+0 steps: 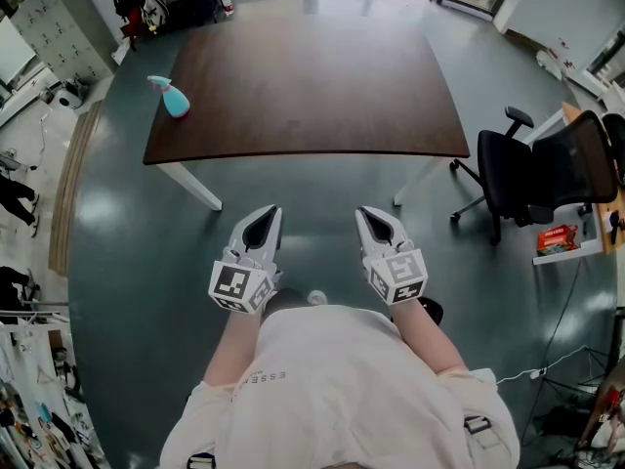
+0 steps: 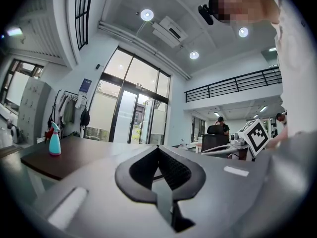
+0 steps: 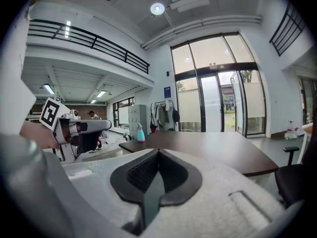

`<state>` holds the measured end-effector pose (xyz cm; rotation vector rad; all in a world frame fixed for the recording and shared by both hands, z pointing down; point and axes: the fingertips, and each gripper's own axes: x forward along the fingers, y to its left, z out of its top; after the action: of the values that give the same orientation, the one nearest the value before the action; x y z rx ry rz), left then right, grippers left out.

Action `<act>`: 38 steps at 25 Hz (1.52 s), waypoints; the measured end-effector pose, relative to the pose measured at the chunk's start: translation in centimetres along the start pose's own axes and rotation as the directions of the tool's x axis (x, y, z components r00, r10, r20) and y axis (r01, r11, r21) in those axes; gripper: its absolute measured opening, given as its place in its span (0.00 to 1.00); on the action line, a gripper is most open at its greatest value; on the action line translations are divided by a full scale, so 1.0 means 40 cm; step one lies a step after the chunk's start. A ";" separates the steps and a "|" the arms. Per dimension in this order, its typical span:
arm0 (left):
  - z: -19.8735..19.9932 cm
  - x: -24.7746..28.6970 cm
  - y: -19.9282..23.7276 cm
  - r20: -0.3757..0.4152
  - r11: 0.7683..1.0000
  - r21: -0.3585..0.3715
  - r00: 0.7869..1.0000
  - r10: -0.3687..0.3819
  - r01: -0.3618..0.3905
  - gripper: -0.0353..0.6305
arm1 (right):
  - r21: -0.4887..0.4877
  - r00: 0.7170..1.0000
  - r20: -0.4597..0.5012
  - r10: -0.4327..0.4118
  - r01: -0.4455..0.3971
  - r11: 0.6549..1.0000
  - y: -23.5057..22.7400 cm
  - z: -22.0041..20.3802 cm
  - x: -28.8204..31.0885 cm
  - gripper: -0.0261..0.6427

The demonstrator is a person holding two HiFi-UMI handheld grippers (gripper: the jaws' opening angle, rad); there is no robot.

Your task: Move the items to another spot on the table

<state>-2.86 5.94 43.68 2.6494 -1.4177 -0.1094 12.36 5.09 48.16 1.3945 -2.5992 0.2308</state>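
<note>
A teal spray bottle (image 1: 173,97) stands upright near the far left corner of the dark brown table (image 1: 312,86). It is the only item I see on the table. Both grippers are held in front of the person's chest, short of the table's near edge and above the floor. My left gripper (image 1: 262,221) is shut and empty, and so is my right gripper (image 1: 374,220). The left gripper view looks past its closed tips (image 2: 158,151) to the bottle (image 2: 54,142) far off at the left. In the right gripper view the bottle (image 3: 140,133) shows small beyond the closed tips (image 3: 158,153).
A black office chair (image 1: 532,179) stands right of the table beside a desk with a red box (image 1: 557,239). White table legs (image 1: 190,186) stand under the near edge. Grey lockers (image 1: 59,27) and a coat rack are at the far left. Grey floor lies all around.
</note>
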 end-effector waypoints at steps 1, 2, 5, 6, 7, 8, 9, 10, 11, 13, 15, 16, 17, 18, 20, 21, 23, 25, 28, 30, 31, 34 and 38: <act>-0.001 0.000 0.001 -0.001 1.000 -0.001 1.000 0.002 -0.002 0.07 | 0.002 1.000 -0.003 0.000 0.000 1.000 -0.001 -0.002 0.000 0.03; -0.002 -0.001 0.002 -0.002 1.000 -0.001 1.000 0.005 -0.005 0.07 | 0.005 1.000 -0.005 0.000 0.000 1.000 -0.001 -0.003 0.001 0.03; -0.002 -0.005 0.009 -0.008 1.000 -0.001 1.000 0.013 -0.013 0.07 | 0.010 1.000 -0.008 0.006 -0.006 1.000 0.001 -0.004 0.005 0.03; -0.002 -0.007 0.009 -0.010 1.000 0.000 1.000 0.018 -0.018 0.07 | 0.012 1.000 -0.009 0.010 -0.010 1.000 0.001 -0.005 0.006 0.03; -0.001 -0.009 0.007 -0.010 1.000 0.001 1.000 0.023 -0.023 0.07 | 0.013 1.000 -0.010 0.015 -0.014 1.000 0.000 -0.007 0.006 0.03; -0.002 -0.010 0.003 -0.010 1.000 0.003 1.000 0.029 -0.029 0.07 | 0.016 1.000 -0.011 0.020 -0.020 1.000 -0.004 -0.010 0.006 0.03; -0.004 -0.009 -0.001 -0.010 0.999 0.005 0.999 0.038 -0.038 0.07 | 0.020 1.000 -0.012 0.026 -0.025 0.999 -0.011 -0.014 0.006 0.03; -0.006 -0.007 -0.003 -0.011 0.999 0.006 0.999 0.048 -0.048 0.07 | 0.024 0.999 -0.013 0.032 -0.032 0.999 -0.018 -0.016 0.007 0.03; -0.007 -0.006 -0.002 -0.012 0.998 0.007 0.998 0.059 -0.059 0.07 | 0.028 0.999 -0.014 0.041 -0.040 0.999 -0.023 -0.017 0.012 0.03; -0.004 -0.011 0.010 -0.014 0.996 0.004 0.996 0.084 -0.084 0.07 | 0.031 0.998 -0.018 0.061 -0.061 0.998 -0.020 -0.014 0.025 0.03; 0.004 -0.026 0.035 -0.013 0.994 0.000 0.994 0.110 -0.110 0.07 | 0.038 0.996 -0.026 0.081 -0.080 0.996 -0.007 -0.007 0.044 0.03; 0.009 -0.036 0.053 -0.012 0.992 0.002 0.992 0.124 -0.124 0.07 | 0.046 0.996 -0.029 0.089 -0.088 0.995 0.000 -0.001 0.056 0.03; 0.015 -0.048 0.073 -0.011 0.990 0.005 0.990 0.142 -0.142 0.07 | 0.052 0.995 -0.030 0.096 -0.094 0.994 0.006 0.005 0.068 0.03; 0.020 -0.061 0.096 -0.008 0.987 0.007 0.987 0.163 -0.163 0.07 | 0.055 0.994 -0.031 0.101 -0.099 0.994 0.011 0.012 0.081 0.03; 0.029 -0.085 0.144 0.001 0.978 0.004 0.978 0.209 -0.209 0.07 | 0.048 0.993 -0.033 0.112 -0.110 0.993 0.021 0.023 0.113 0.03; 0.032 -0.094 0.169 0.006 0.974 0.000 0.974 0.228 -0.228 0.07 | 0.043 0.992 -0.034 0.118 -0.117 0.992 0.027 0.028 0.131 0.03; 0.037 -0.108 0.214 0.014 0.968 -0.003 0.968 0.252 -0.252 0.07 | 0.034 0.991 -0.038 0.131 -0.130 0.991 0.044 0.035 0.173 0.03; 0.034 -0.119 0.256 0.012 0.965 -0.007 0.965 0.260 -0.260 0.07 | 0.029 0.989 -0.044 0.143 -0.142 0.989 0.068 0.037 0.218 0.03; 0.027 -0.126 0.319 -0.001 0.964 -0.003 0.964 0.265 -0.265 0.07 | 0.028 0.985 -0.064 0.158 -0.156 0.987 0.105 0.037 0.293 0.03; 0.033 -0.125 0.377 -0.004 0.962 -0.005 0.962 0.272 -0.272 0.07 | 0.027 0.983 -0.078 0.164 -0.163 0.986 0.126 0.045 0.347 0.03; 0.038 -0.124 0.413 -0.002 0.960 -0.010 0.960 0.279 -0.279 0.07 | 0.026 0.983 -0.083 0.167 -0.165 0.986 0.137 0.051 0.377 0.03; 0.050 -0.115 0.534 0.000 0.954 -0.035 0.955 0.296 -0.296 0.07 | 0.020 0.980 -0.098 0.172 -0.171 0.985 0.170 0.069 0.476 0.03; 0.084 -0.092 0.685 0.002 0.959 -0.050 0.960 0.281 -0.280 0.07 | 0.008 0.980 -0.102 0.173 -0.173 0.985 0.219 0.117 0.612 0.03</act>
<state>-27.87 -6.30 44.54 2.3818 -1.7521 -0.1246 -8.66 -10.93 48.88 1.1250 -2.6354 0.3168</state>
